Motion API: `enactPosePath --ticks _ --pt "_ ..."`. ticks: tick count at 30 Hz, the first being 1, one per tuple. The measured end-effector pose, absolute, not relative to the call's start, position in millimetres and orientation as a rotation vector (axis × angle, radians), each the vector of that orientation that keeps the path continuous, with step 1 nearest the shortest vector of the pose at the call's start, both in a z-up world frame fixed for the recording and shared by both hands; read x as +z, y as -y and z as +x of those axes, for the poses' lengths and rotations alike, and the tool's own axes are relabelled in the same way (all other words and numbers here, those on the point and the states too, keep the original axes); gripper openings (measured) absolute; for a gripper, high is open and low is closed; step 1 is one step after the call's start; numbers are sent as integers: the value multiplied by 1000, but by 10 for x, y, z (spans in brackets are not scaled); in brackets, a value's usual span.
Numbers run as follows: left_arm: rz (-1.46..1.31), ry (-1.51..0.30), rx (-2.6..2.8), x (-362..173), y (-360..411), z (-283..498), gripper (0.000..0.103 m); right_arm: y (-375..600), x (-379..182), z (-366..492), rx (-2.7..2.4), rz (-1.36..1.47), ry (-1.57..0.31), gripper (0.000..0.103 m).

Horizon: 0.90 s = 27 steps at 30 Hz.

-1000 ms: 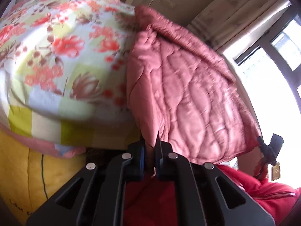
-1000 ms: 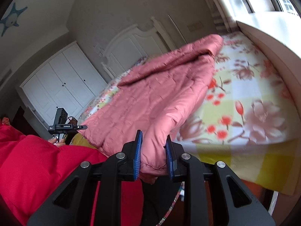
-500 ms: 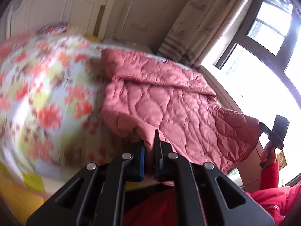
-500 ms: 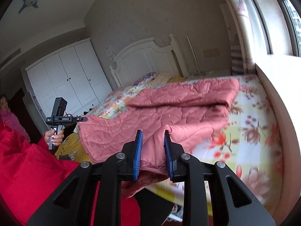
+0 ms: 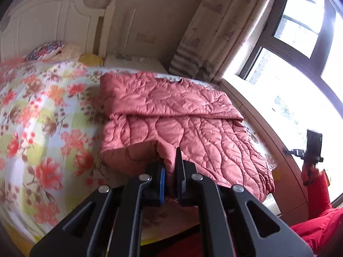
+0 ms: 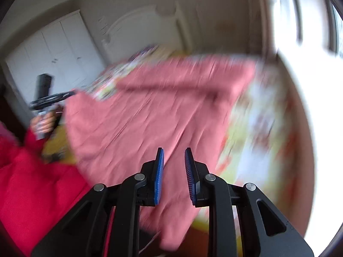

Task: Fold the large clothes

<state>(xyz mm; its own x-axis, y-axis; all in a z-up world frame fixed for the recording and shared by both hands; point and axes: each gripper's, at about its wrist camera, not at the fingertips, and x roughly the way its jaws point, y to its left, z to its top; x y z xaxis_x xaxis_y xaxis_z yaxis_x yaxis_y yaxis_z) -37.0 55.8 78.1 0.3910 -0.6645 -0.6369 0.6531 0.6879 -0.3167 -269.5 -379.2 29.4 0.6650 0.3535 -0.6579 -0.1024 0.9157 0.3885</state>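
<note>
A pink quilted garment (image 5: 182, 120) lies spread on the floral bed cover, with its far part folded over. My left gripper (image 5: 169, 167) is shut on the garment's near left corner and holds it just above the bed. In the blurred right wrist view the garment (image 6: 150, 111) fills the middle. My right gripper (image 6: 174, 167) holds the near right edge between its blue pads (image 6: 159, 171), with a small gap between the jaws. The other gripper shows at the right edge of the left wrist view (image 5: 313, 145) and at the left of the right wrist view (image 6: 46, 98).
The bed (image 5: 38, 115) has a floral cover, pillows (image 5: 49, 49) and a white headboard (image 5: 53, 21). A window (image 5: 300, 64) and curtain (image 5: 214, 32) are on the right. White wardrobe doors (image 6: 60, 51) stand at the left. My red coat (image 6: 27, 182) is at the bottom.
Both grippers have risen and swung forward over the bed with the garment's near edge. The garment has gone from hanging taut to lying flatter. The right view is now motion-blurred.
</note>
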Motion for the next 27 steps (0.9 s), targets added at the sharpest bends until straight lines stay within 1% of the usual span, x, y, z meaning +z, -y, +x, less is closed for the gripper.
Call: enactPosePath --ticks 3,4,5,6,7,10,13,15,17,18,19,20,22,25,27 --pt "-20 -807 -824 766 -666 -414 7 3757 -91 -3081 314 408 -858 30" --pt "-21 -802 -821 776 -703 -434 7 3740 -185 -3163 332 439 -864 47" --pt "-21 -800 -818 778 -725 -448 7 3741 -254 -3191 336 460 -867 66" --pt "-19 -800 -818 778 -736 -456 7 3734 -327 -3242 333 477 -871 96" --pt "-13 -799 -816 770 -745 -473 7 3712 -418 -3285 323 496 -883 99" --pt "-11 -801 -811 752 -758 -503 7 3726 -579 -3314 355 595 -855 99" --pt "-24 -794 -809 761 -784 -531 7 3769 -799 -3235 303 630 -935 99" --pt "-21 -792 -807 761 -785 -536 7 3734 -849 -3197 306 638 -932 98" --pt "-13 -797 -806 746 -761 -533 7 3725 -855 -3116 333 673 -879 86" --pt "-5 -798 -805 740 -751 -538 7 3718 -890 -3063 336 688 -883 72" --pt "-1 -797 -806 742 -739 -535 7 3693 -965 -2985 324 689 -921 62" --pt "2 -795 -806 743 -739 -543 7 3666 -1018 -2938 310 677 -953 58" --pt "7 -790 -803 744 -742 -554 8 3599 -1087 -2848 298 666 -987 45" --pt "15 -794 -790 730 -741 -559 8 3448 -989 -2746 247 582 -1023 28" --pt "30 -790 -777 726 -731 -571 8 3274 -817 -2676 194 470 -1075 24"
